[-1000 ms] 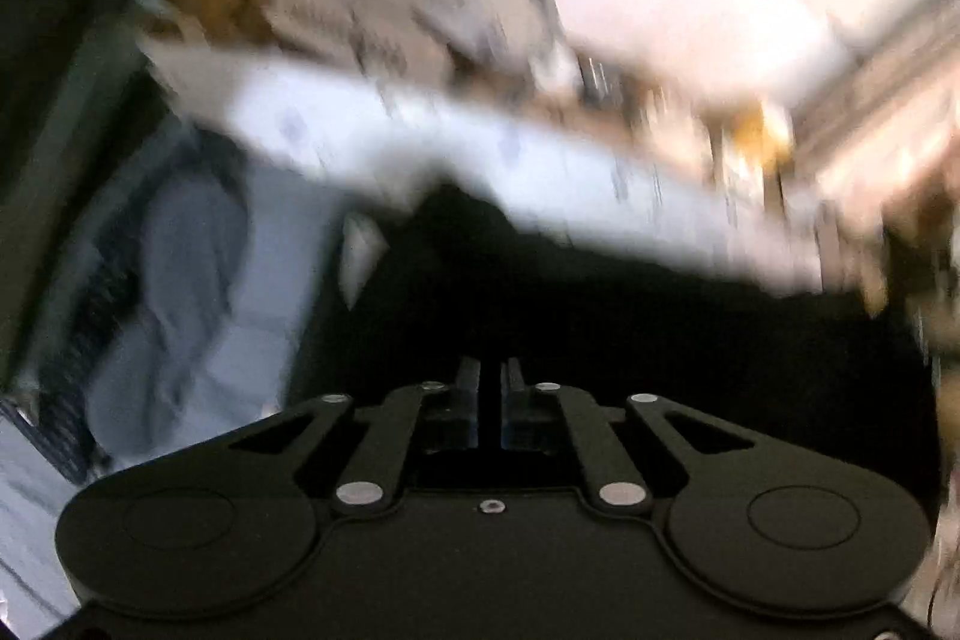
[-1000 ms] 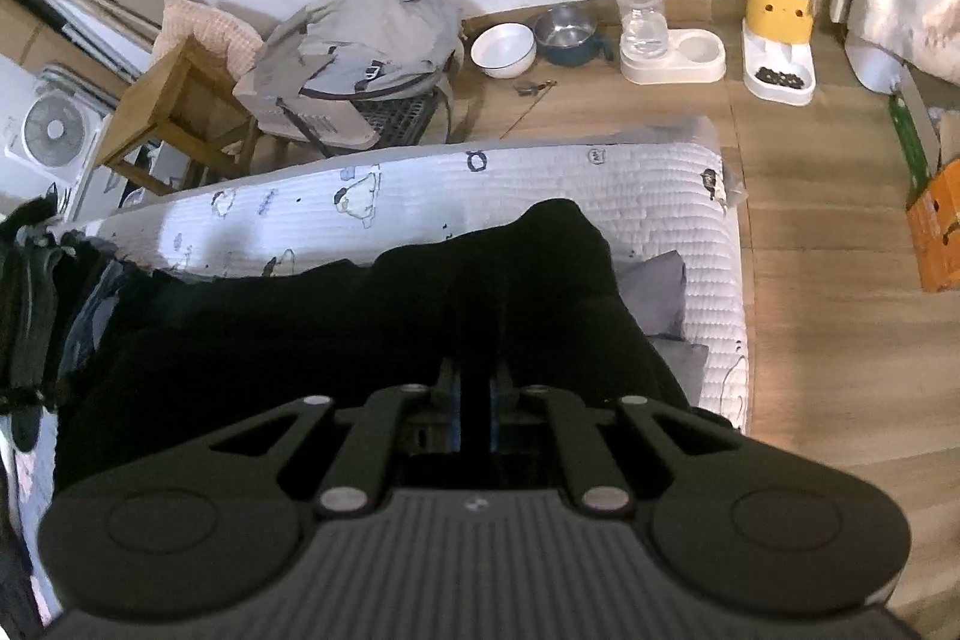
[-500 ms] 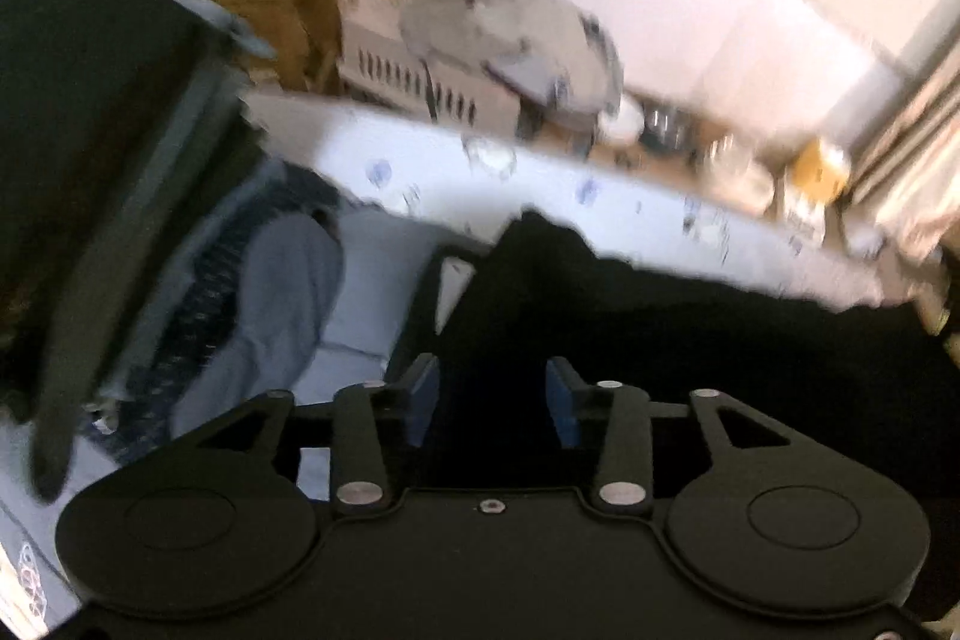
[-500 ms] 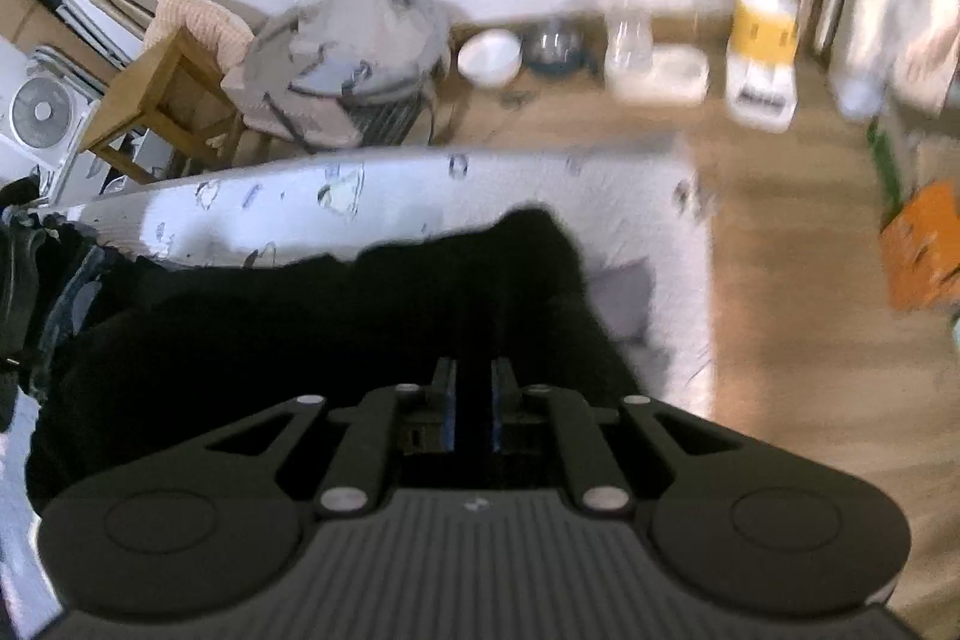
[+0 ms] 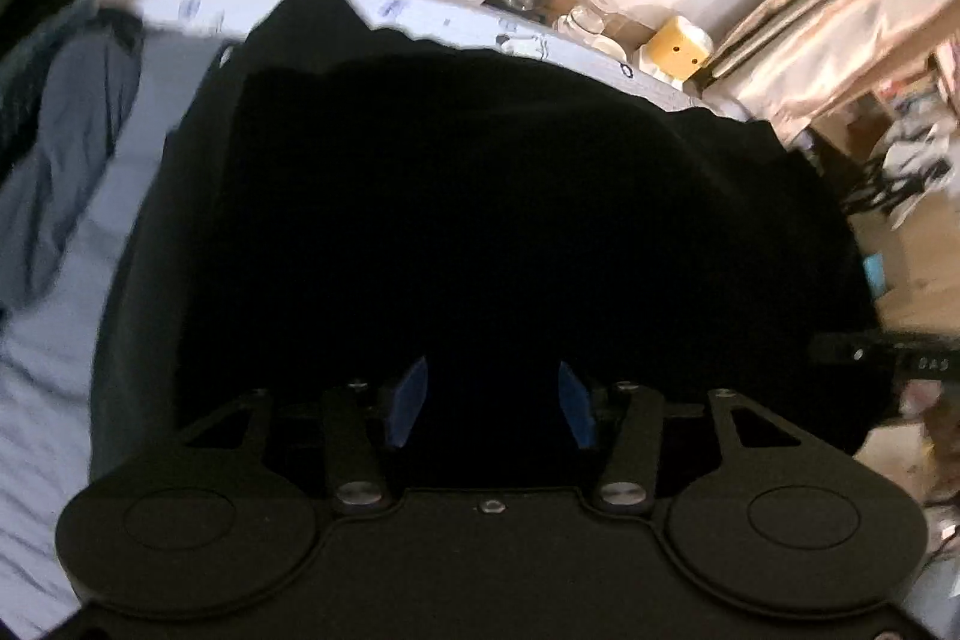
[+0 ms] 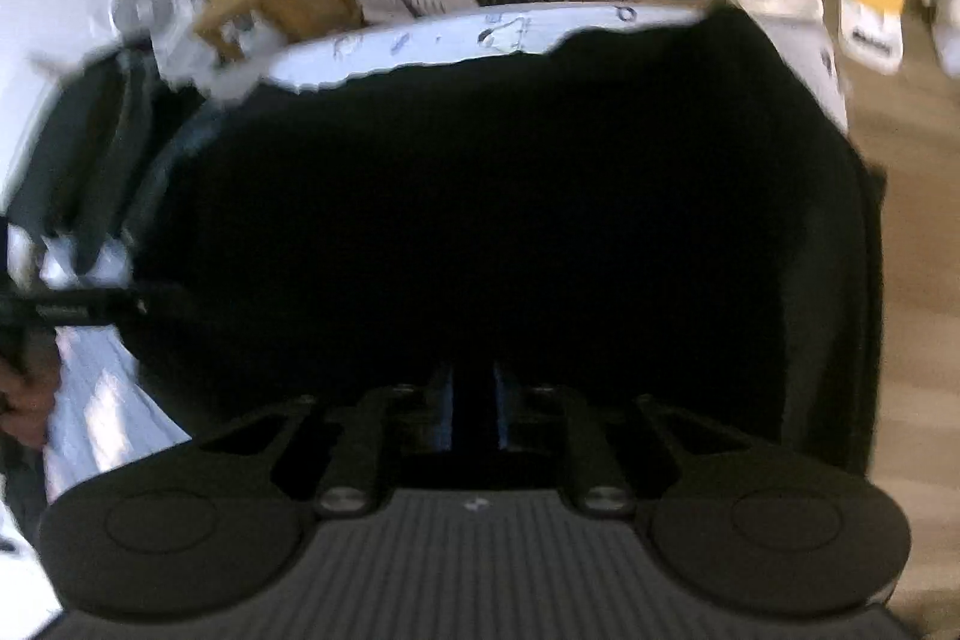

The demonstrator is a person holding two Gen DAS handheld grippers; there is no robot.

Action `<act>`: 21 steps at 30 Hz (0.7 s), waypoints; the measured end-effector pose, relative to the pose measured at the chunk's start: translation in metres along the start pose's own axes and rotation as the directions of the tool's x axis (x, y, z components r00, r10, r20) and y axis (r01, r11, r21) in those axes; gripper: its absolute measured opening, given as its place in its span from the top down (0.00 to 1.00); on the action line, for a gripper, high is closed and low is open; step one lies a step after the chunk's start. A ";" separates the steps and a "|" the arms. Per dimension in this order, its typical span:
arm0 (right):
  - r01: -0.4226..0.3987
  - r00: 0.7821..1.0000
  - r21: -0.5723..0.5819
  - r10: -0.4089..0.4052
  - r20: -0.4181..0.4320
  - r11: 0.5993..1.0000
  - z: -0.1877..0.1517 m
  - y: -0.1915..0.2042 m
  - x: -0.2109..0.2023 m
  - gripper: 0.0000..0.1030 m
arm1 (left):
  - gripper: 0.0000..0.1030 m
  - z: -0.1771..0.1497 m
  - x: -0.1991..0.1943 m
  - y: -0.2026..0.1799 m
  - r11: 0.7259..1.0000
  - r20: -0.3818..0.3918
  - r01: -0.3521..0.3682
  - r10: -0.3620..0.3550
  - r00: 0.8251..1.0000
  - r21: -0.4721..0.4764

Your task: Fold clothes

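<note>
left gripper (image 5: 491, 403) jaws wide over black garment (image 5: 480, 196); right gripper (image 6: 473, 409) pinches its near edge.

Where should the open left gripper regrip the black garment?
Judgement: take the black garment at its near edge in front of the left gripper, coming straight forward from the person's side. It lies spread flat on the mattress, so only the edge gives fingers a fold to pinch.

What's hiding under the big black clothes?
Around the black garment the white printed bed cover shows, with grey clothing at its left. What lies directly beneath is covered.
</note>
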State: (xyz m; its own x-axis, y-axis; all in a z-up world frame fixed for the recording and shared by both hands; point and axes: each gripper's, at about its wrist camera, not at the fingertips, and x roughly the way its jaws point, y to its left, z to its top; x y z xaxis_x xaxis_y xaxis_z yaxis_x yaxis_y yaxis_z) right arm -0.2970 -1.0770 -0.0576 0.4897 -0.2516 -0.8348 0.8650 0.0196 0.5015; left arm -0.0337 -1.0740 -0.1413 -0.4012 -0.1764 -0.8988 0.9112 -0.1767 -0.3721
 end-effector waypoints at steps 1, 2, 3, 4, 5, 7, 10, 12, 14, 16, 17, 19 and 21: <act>-0.026 1.000 0.043 0.026 0.009 0.999 -0.005 -0.010 -0.001 0.92 | 0.56 -0.001 -0.003 0.003 1.000 -0.005 0.004 -0.004 1.000 -0.013; -0.038 0.999 0.067 0.037 0.006 0.997 -0.005 -0.015 -0.003 0.92 | 0.56 -0.001 -0.007 0.003 1.000 -0.009 0.002 -0.002 1.000 -0.015; -0.026 1.000 0.053 0.026 0.001 0.998 -0.004 -0.013 -0.006 0.92 | 0.56 0.000 -0.013 0.000 1.000 -0.002 -0.010 0.010 1.000 -0.017; -0.014 1.000 0.039 0.014 -0.004 0.999 -0.004 -0.011 -0.009 0.92 | 0.53 0.001 -0.019 -0.002 1.000 0.016 -0.013 0.013 1.000 -0.009; -0.002 1.000 0.025 0.002 -0.007 1.000 -0.003 -0.009 -0.013 0.91 | 0.50 0.001 -0.025 -0.005 1.000 0.038 -0.013 0.013 0.999 0.001; 0.031 0.999 -0.010 -0.030 0.019 0.999 -0.002 0.001 -0.023 0.85 | 0.45 0.000 -0.031 -0.011 1.000 0.061 -0.018 0.017 0.998 0.018; 0.082 0.997 -0.080 -0.081 0.015 0.993 -0.006 0.008 -0.019 0.79 | 0.45 -0.005 -0.012 -0.008 0.997 0.001 -0.069 0.069 0.998 0.034; 0.086 0.996 -0.082 -0.085 0.009 0.993 -0.009 0.003 -0.013 0.80 | 0.45 -0.008 -0.008 -0.006 0.997 -0.008 -0.073 0.073 0.997 0.034; 0.069 0.998 -0.054 -0.068 0.013 0.996 -0.011 -0.003 -0.015 0.81 | 0.45 -0.010 -0.016 -0.009 0.997 0.001 -0.077 0.077 0.997 0.024; 0.065 0.998 -0.036 -0.064 0.021 0.997 -0.013 -0.005 -0.023 0.80 | 0.45 -0.011 -0.029 -0.015 0.997 0.025 -0.070 0.070 0.997 0.023; 0.066 0.998 -0.028 -0.066 0.026 0.997 -0.014 -0.004 -0.027 0.79 | 0.45 -0.010 -0.036 -0.019 0.998 0.052 -0.060 0.058 0.997 0.033; 0.070 0.997 -0.014 -0.069 0.041 0.997 -0.013 -0.001 -0.037 0.78 | 0.43 -0.005 -0.048 -0.027 0.998 0.111 -0.047 0.041 0.993 0.053; 0.080 0.994 -0.012 -0.078 0.075 0.997 -0.011 0.005 -0.048 0.74 | 0.43 0.006 -0.053 -0.032 0.999 0.181 -0.031 0.022 0.983 0.044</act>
State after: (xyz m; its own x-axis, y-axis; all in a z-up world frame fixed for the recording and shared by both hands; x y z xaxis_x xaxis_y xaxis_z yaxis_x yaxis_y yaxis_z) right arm -0.3150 -1.0539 -0.0174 0.4107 -0.3243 -0.8521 0.9024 0.0111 0.4307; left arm -0.0420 -1.0648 -0.0803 -0.3909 -0.3524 -0.8503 0.9182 -0.2134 -0.3337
